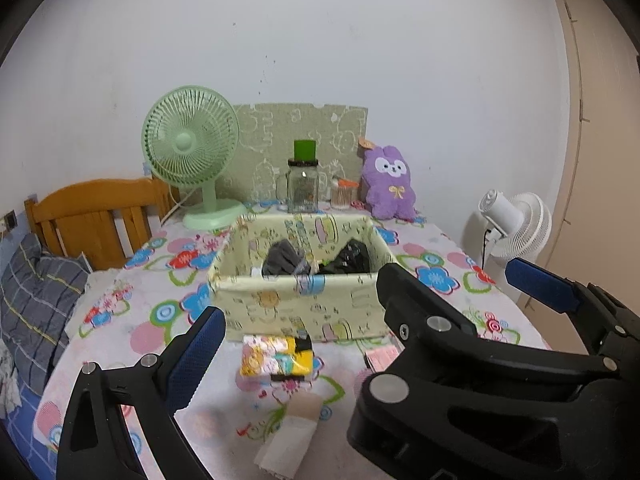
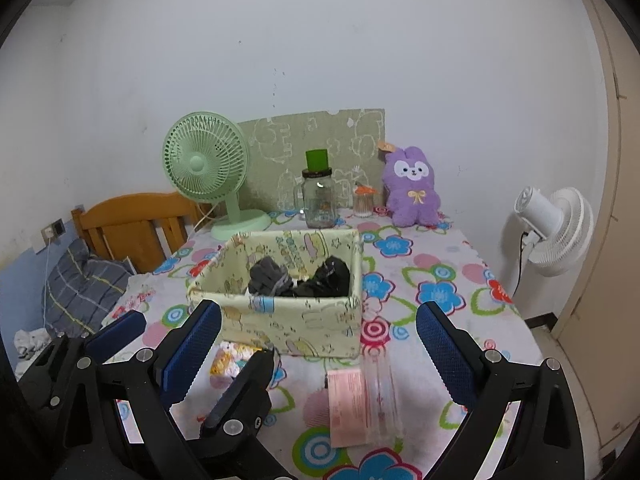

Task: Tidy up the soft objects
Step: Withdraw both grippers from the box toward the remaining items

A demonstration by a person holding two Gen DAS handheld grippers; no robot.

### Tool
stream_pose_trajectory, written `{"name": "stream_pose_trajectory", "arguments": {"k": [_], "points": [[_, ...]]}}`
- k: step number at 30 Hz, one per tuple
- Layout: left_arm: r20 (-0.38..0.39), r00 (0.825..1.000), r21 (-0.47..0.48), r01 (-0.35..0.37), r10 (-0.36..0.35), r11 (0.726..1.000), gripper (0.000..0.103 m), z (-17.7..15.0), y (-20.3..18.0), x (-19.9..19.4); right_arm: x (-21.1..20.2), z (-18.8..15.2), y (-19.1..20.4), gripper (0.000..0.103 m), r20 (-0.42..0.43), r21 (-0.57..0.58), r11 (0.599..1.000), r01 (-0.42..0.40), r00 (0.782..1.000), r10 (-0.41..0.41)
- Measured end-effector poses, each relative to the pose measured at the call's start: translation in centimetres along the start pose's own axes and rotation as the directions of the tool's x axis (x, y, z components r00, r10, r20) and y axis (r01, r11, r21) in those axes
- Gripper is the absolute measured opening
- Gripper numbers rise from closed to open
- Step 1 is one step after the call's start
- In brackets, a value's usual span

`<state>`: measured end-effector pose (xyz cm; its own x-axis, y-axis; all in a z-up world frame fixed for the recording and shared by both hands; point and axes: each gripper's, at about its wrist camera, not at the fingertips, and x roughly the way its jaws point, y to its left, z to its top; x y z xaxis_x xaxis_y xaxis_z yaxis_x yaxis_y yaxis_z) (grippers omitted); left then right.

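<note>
Your left gripper (image 1: 362, 308) hangs above the near part of the table (image 2: 460, 256) with its blue-padded fingers (image 1: 200, 356) spread wide and nothing between them. Your right gripper (image 2: 318, 344) is just as wide apart and just as bare; it sits close beside the left one, and each shows at the edge of the other's camera.

The fabric storage box (image 1: 296, 300) stands mid-table on the flowered cloth, and two dark bundled soft items (image 2: 296, 278) lie inside it — a grey one on the left, a black one on the right. Just in front of the box, touching or nearly touching its front wall, a yellow patterned packet (image 1: 276, 356) rests on the cloth. To its right lies a pink packet (image 2: 348, 408) in clear wrapping.

At the far edge stand a green fan (image 1: 188, 152), a glass jar (image 1: 303, 188) and a purple plush rabbit (image 2: 412, 188).
</note>
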<state>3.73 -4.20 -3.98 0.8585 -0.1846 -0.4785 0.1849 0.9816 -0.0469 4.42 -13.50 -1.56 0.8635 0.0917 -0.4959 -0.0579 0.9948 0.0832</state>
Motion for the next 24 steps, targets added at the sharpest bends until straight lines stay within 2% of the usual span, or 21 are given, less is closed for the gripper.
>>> {"name": "stream_pose_trajectory", "arguments": {"k": [7,24], "points": [[-0.020,1.000,-0.027,0.003,-0.003,1.000,0.100,-2.0,0.3,0.4,0.4,-1.9,0.2,0.100,-0.019,-0.008,1.000,0.004,1.000,-0.004],[-0.143,0.990,-0.024,0.003,-0.006,1.000,0.099,-5.6,1.0,4.3,3.6,-6.2,-0.7,0.099,-0.114,0.052,0.999,0.012,0.994,-0.006]]}}
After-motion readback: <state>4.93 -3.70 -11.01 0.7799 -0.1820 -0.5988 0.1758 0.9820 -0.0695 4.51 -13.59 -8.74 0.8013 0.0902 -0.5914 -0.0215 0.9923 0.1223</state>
